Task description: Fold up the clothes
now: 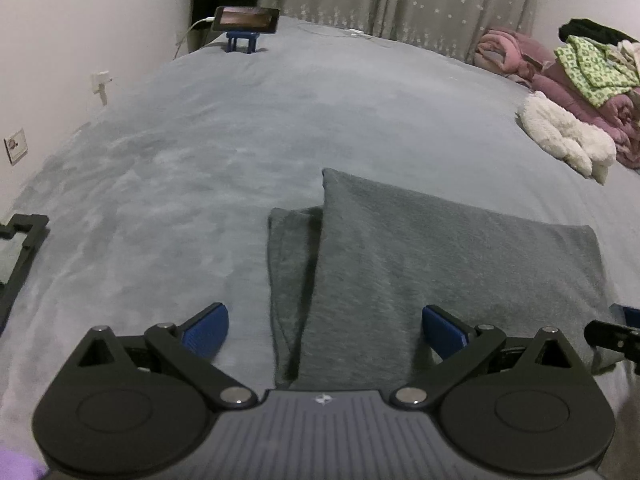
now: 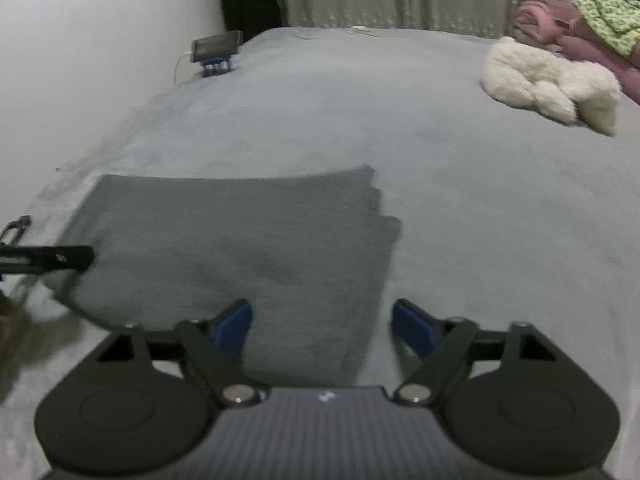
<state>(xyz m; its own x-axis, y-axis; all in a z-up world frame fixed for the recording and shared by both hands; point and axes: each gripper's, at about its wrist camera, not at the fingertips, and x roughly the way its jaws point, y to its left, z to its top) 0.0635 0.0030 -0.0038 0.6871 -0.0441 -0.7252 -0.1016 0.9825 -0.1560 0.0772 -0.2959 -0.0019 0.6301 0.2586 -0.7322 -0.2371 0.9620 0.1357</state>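
Both hand-held grippers, left [image 1: 324,330] and right [image 2: 322,324], wide open, empty, low over folded grey garment [image 2: 240,232].

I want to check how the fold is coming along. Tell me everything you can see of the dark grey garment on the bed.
The dark grey garment is soft, slightly fuzzy knit, lying flat on the lighter grey bedspread, folded into a rough rectangle. Stacked layer edges show at its right side, and a narrower flap sticks out from under its left. Both the left gripper and right gripper are open, gripping nothing.
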